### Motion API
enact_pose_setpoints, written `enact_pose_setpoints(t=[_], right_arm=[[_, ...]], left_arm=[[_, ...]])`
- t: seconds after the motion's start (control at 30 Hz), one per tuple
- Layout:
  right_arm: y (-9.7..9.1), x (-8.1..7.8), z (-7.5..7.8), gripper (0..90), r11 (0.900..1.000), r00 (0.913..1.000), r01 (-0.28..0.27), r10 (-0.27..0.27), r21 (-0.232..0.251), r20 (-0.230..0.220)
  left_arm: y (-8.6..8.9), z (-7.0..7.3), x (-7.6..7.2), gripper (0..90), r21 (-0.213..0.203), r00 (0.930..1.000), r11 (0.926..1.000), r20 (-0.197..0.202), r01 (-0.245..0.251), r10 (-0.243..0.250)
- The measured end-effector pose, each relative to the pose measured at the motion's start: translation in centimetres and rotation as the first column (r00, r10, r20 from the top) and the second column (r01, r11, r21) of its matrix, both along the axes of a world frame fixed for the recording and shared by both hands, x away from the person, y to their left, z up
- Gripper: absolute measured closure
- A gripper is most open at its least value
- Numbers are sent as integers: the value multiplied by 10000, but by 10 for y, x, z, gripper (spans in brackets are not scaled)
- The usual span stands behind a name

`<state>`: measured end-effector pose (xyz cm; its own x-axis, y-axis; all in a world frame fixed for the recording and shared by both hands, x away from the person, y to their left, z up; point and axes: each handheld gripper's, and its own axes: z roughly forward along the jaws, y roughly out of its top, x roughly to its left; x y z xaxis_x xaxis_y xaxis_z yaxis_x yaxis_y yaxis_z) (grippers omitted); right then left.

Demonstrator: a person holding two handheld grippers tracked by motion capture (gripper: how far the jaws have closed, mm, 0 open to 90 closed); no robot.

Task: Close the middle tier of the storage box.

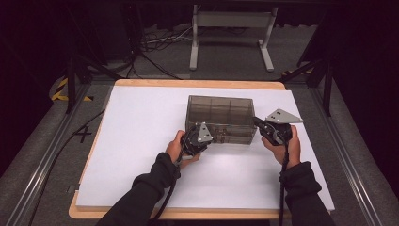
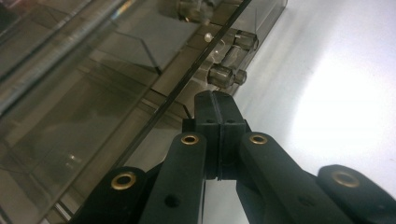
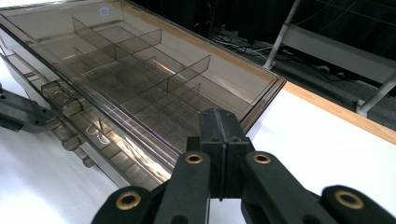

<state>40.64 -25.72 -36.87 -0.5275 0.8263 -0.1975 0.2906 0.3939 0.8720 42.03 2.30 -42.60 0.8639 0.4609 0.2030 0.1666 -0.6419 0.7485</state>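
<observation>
The left gripper (image 1: 201,135), held in the person's left hand (image 1: 176,147), sits at the near left corner of the smoky clear box (image 1: 220,117), its jaws pressed together with nothing between them; in the left gripper view the closed tips lie just below the box's front edge, near a latch (image 2: 227,76). The box, divided into compartments (image 3: 140,70), rests on the white table (image 1: 141,141), slightly towards the far edge and right of centre. The right gripper (image 1: 260,125), held in the right hand (image 1: 288,147), is closed and empty too, its tips at the box's near right corner.
</observation>
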Motion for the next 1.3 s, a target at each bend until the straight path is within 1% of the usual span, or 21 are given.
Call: enact_pose_setpoints(t=[0.17,0.33,0.63,0.7,0.83,0.9,0.97,1.03,1.1,1.23,1.3], right_arm=[[0,0,0,900,10000,10000,-2,2,15,1],[0,0,0,900,10000,10000,-8,8,51,-6],[2,0,0,900,9999,9999,106,-105,-78,40],[3,-1,0,900,9998,9999,120,-120,-153,52],[2,-3,0,900,9998,9999,100,-100,-153,32],[2,-4,0,900,9998,9999,100,-99,-162,34],[2,-3,1,900,9999,10000,37,-37,-145,14],[2,-3,1,900,9999,10000,46,-46,-158,0],[3,-3,2,900,9996,10000,59,-60,-260,-10],[2,-2,1,900,9998,10000,12,-12,-195,-7],[2,-2,1,900,9998,10000,14,-14,-191,-20]], left_arm=[[0,1,3,900,-13,10000,10000,57,-71,71],[1,0,5,900,-104,9999,9999,-19,-134,134],[-4,1,7,900,62,10000,10000,56,-2,2],[-4,1,8,900,24,10000,10000,10,19,-19],[-2,1,9,900,-50,9999,9999,-56,140,-140],[-2,1,9,900,-74,9999,9999,-59,118,-119],[-2,0,8,900,-2,9999,9999,8,109,-109],[-1,0,8,900,-23,10000,10000,16,71,-71],[0,1,9,900,-37,9999,9999,-20,100,-100],[1,1,10,900,25,9998,9998,-47,204,-203],[2,1,10,900,-109,9997,9997,-103,228,-229]])
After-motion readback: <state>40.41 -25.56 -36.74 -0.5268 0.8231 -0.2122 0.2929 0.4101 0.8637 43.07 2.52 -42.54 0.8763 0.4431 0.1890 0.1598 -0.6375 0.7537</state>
